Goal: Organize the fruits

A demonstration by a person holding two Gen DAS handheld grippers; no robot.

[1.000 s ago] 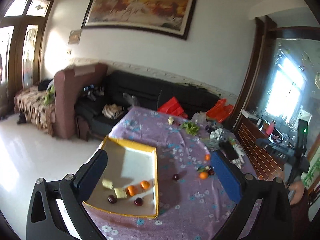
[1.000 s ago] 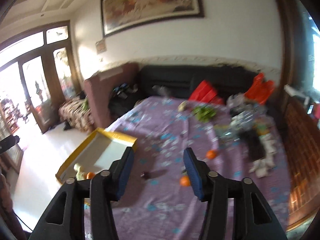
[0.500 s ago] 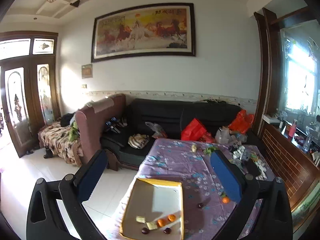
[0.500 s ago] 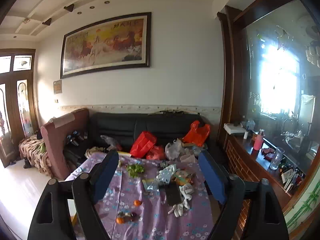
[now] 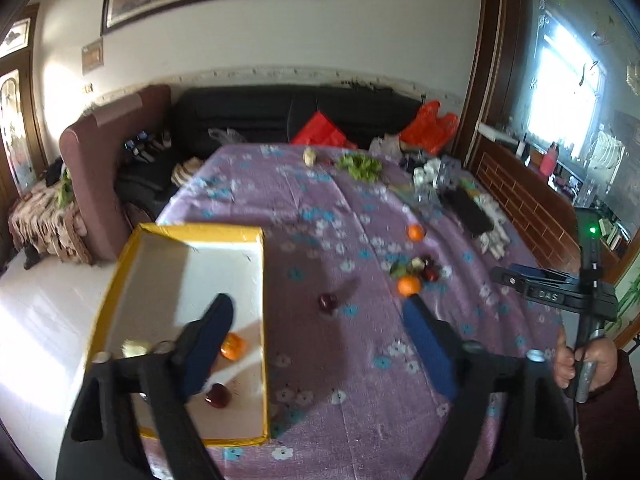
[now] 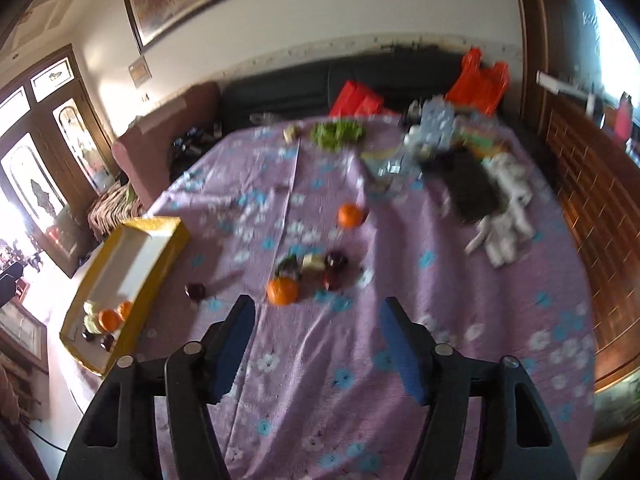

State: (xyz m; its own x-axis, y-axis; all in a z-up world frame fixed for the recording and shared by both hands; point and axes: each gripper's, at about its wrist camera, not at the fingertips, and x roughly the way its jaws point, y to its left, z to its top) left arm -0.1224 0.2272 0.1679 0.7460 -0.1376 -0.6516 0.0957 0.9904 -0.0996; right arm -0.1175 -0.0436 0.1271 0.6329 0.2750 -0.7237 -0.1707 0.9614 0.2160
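Reading "DAS" on right gripper bar.

Daylight blows out my window at 2 o'clock and door at 9; everything's motion-smeared, edges fisheye-bent.

Yellow-rimmed box left of the right gripper holding oranges and dark plums, loose orange just ahead, fruit cluster beyond, lone plum ahead-left, far orange
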